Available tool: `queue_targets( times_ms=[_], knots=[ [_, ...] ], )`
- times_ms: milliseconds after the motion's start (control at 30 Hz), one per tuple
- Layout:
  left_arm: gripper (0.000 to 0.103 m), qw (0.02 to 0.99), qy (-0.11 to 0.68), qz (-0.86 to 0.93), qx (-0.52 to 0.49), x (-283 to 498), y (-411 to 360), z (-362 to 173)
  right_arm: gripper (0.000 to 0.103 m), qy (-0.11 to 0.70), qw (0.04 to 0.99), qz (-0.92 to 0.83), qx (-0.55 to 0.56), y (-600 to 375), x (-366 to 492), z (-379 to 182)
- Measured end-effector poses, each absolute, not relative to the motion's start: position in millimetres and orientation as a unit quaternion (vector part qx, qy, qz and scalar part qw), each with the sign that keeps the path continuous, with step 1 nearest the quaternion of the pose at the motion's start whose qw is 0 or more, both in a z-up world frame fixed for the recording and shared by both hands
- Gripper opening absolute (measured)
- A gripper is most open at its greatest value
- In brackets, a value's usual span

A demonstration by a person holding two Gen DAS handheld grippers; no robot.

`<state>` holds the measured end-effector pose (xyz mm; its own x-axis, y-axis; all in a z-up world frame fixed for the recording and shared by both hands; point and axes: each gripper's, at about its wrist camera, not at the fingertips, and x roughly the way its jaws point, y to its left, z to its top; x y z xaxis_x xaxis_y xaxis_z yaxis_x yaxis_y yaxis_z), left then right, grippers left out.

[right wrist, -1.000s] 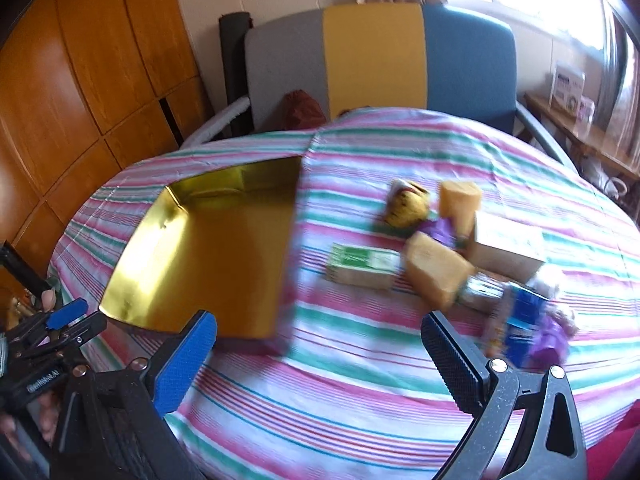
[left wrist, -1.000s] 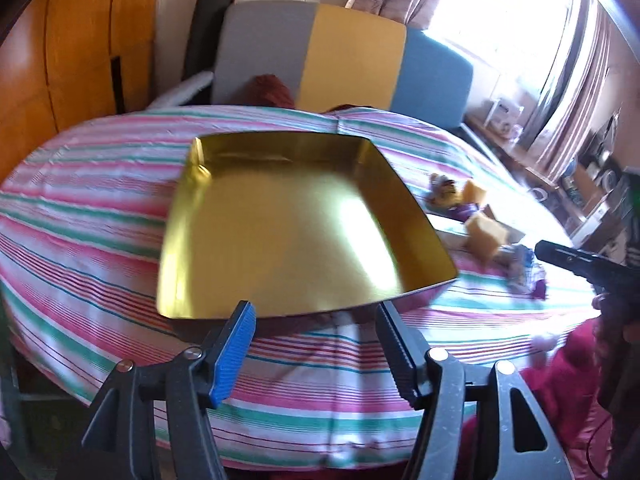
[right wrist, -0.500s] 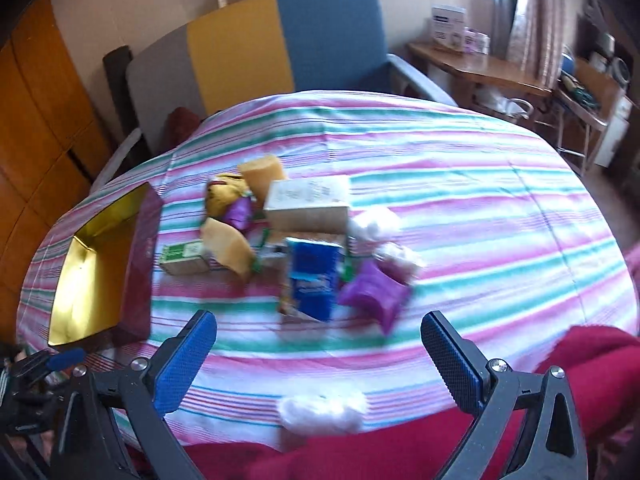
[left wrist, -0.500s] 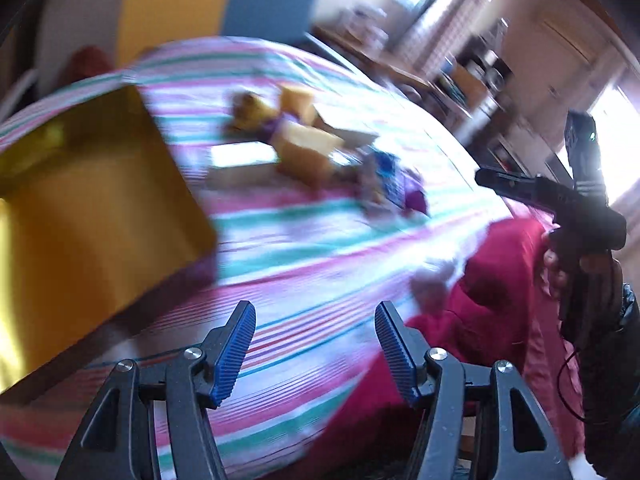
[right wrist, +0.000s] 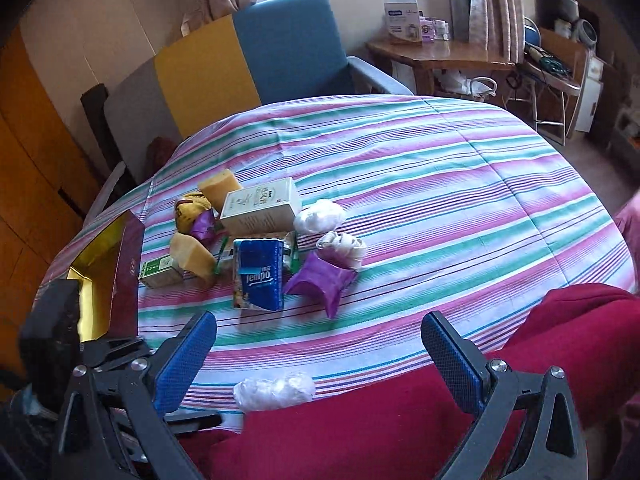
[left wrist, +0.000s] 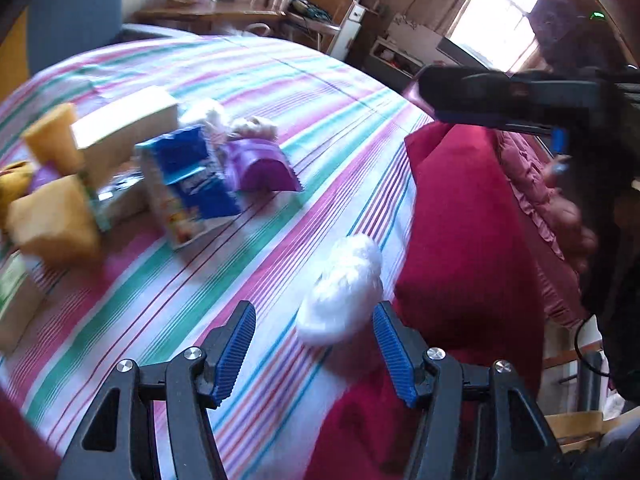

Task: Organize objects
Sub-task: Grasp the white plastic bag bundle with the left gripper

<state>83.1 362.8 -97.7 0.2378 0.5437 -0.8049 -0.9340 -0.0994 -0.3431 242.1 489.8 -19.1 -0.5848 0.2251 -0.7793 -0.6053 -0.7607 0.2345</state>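
Note:
A gold-lined box (right wrist: 100, 276) lies at the table's left edge. A pile of small things sits mid-table: a blue tissue pack (right wrist: 259, 274) (left wrist: 188, 180), a purple packet (right wrist: 320, 280) (left wrist: 260, 164), a cream carton (right wrist: 260, 206) (left wrist: 124, 136), yellow sponges (right wrist: 192, 254) (left wrist: 52, 224), a green box (right wrist: 160, 272). A white plastic wad (left wrist: 342, 288) (right wrist: 274, 390) lies at the near edge. My left gripper (left wrist: 314, 354) is open, its fingers just short of the wad. My right gripper (right wrist: 318, 358) is open and empty above the near edge.
The striped tablecloth (right wrist: 440, 200) covers a round table. A red cushion or garment (right wrist: 400, 420) (left wrist: 460, 220) lies against the near edge. A grey, yellow and blue chair (right wrist: 248, 56) stands behind. A wooden side table (right wrist: 436, 56) stands at the back right.
The left gripper has swung right from the gold box to the white wad at the table's near edge. The right view has turned right, towards the pile. Both grippers stay open.

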Motion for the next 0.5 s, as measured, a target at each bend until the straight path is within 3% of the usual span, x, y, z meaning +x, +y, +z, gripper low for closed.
queue_targets(
  times_ms=[100,133,200,500],
  knots=[
    [0.059,0.65,0.204,0.552,-0.481,86,383,-111,0.103,0.252,0.246,0.853,-0.385,497,245,-20],
    [0.055,0.648,0.205,0.549,-0.487,88,386,-116,0.103,0.253,0.247,0.852,-0.385,500,246,-21],
    [0.036,0.648,0.189,0.556,-0.485,86,386,-118,0.103,0.254,0.248,0.851,-0.386,504,245,-21],
    [0.036,0.581,0.127,0.628,-0.501,55,295,-98,0.095,0.267,0.216,0.855,-0.388,504,207,-28]
  ],
)
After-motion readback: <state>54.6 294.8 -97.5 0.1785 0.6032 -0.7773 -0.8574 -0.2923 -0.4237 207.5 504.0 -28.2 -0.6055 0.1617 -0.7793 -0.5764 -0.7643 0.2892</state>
